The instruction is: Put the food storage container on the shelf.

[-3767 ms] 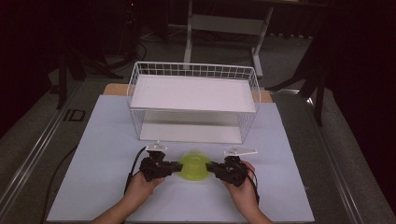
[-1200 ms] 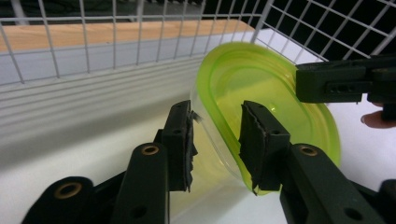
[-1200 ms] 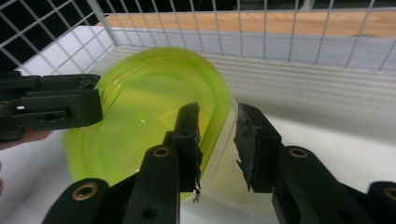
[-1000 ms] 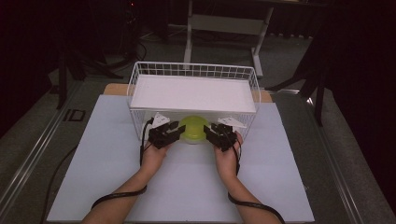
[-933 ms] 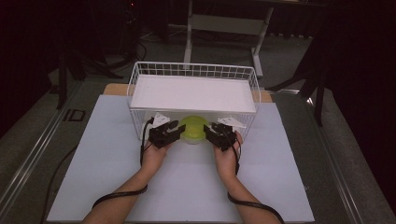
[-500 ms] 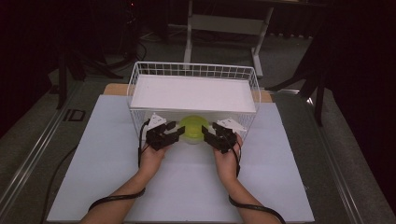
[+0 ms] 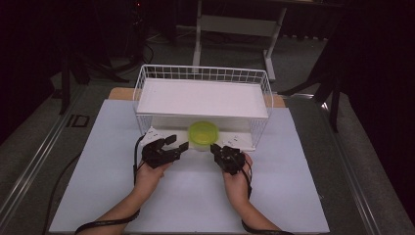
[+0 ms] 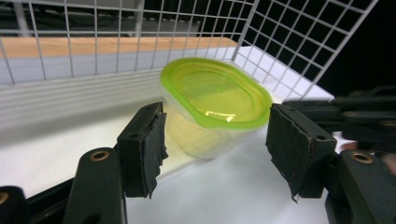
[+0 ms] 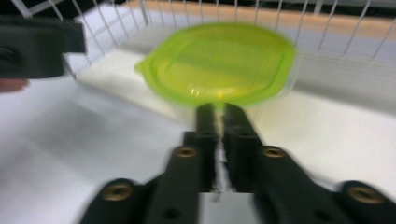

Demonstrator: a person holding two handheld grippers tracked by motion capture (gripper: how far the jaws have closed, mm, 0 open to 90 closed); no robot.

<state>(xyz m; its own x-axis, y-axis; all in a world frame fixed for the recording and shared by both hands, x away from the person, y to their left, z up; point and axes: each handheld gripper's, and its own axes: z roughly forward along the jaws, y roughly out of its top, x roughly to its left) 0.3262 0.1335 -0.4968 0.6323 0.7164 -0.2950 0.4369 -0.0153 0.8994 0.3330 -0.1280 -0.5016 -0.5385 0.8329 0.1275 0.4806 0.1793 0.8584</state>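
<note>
Step in hand, by judgement: release and withdrawal after placement of the green-lidded container point(image 7: 203, 135) on the lower level of the white wire basket point(image 7: 202, 76), under the white shelf point(image 7: 201, 97). Located at frame centre in the high view, just inside the basket's open front, upright on its base with the lid facing up. Lid outline slightly oblong in the left gripper view point(image 8: 215, 91); long axis there runs from upper left to lower right, roughly across the basket's front opening, though not settled by the high view, where the lid appears nearly round. Left gripper point(image 7: 182, 145) at lower left of the container: jaws just opened wider, standing well apart, pads clear of the container wall, nothing held; the container sits beyond and between the pads without contact. Right gripper point(image 7: 214, 148) at lower right of the container: jaws just closed, pressed together in the right gripper view point(image 9: 215, 122), nothing between them, tips just short of the lid edge point(image 9: 219, 63). Next move, by judgement: straight retreat of both grippers toward the bottom of the frame, keeping the tips clear of lid rim and basket wires to avoid nudging the container. Grey mat point(image 7: 98, 161) underneath.
</note>
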